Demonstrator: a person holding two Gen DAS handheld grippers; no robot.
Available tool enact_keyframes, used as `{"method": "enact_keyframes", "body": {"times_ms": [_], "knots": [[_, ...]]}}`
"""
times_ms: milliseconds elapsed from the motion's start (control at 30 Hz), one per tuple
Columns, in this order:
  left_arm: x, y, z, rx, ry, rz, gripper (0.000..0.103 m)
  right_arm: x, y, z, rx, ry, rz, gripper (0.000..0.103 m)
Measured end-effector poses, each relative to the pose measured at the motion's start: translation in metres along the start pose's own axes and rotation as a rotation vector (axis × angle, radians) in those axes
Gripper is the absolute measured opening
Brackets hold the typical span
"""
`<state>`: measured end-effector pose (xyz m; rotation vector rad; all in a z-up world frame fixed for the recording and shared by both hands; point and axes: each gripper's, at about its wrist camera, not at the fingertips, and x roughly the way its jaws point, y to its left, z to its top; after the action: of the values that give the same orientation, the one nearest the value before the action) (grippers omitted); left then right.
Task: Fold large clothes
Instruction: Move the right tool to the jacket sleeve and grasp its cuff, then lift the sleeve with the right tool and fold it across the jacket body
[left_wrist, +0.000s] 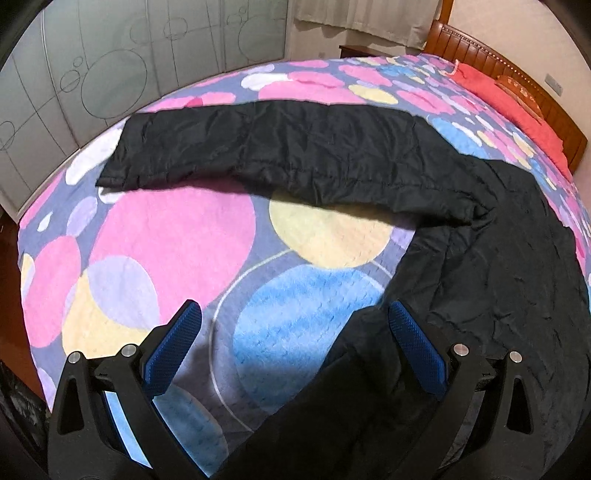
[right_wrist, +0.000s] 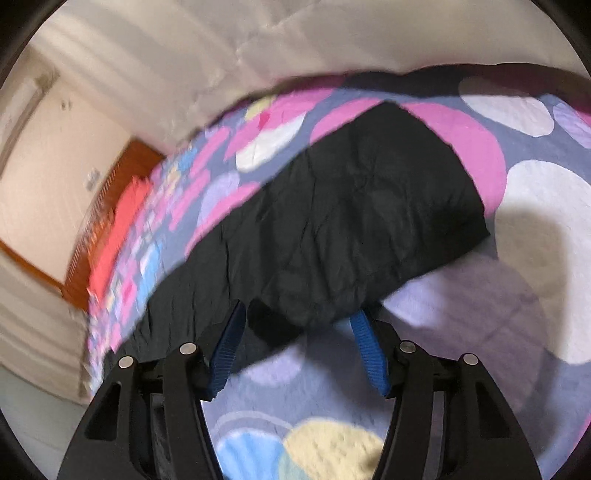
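Left claw (left_wrist: 293, 325) is hovering with jaws apart above a bed (left_wrist: 177, 236) in the left wrist view, beside the black garment (left_wrist: 498, 277) lying spread there, one sleeve (left_wrist: 258, 147) stretched out. Right claw (right_wrist: 299, 321), jaws apart and empty, is nearing that sleeve's edge; next it likely needs to pinch and fold inward.
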<state>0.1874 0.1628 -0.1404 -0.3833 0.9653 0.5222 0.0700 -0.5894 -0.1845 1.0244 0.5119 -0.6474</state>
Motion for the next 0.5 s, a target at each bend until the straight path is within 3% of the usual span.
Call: {"method": "enact_keyframes", "body": {"times_ms": [100, 200, 267, 300, 333, 400, 500], "knots": [[0.006, 0.001, -0.003, -0.004, 0.013, 0.005, 0.101, 0.000, -0.004, 0.007, 0.050, -0.066, 0.039, 0.067], [0.008, 0.001, -0.006, 0.006, 0.012, 0.014, 0.101, 0.003, -0.005, 0.014, 0.066, -0.108, 0.039, 0.066], [0.011, 0.001, -0.008, 0.009, 0.010, 0.017, 0.101, 0.006, 0.001, 0.018, 0.039, -0.123, -0.014, 0.047], [0.012, 0.000, -0.008, 0.010, 0.009, 0.019, 0.101, 0.008, 0.000, 0.020, 0.034, -0.115, -0.021, 0.031], [0.013, -0.001, -0.009, 0.014, 0.008, 0.024, 0.101, 0.009, -0.003, 0.021, 0.036, -0.109, -0.019, 0.023], [0.017, -0.002, -0.012, 0.025, 0.010, 0.030, 0.101, 0.008, 0.003, 0.023, 0.008, -0.115, -0.035, 0.016], [0.021, -0.003, -0.015, 0.031, 0.006, 0.031, 0.101, -0.010, 0.027, 0.020, -0.102, -0.165, -0.040, 0.014]]}}
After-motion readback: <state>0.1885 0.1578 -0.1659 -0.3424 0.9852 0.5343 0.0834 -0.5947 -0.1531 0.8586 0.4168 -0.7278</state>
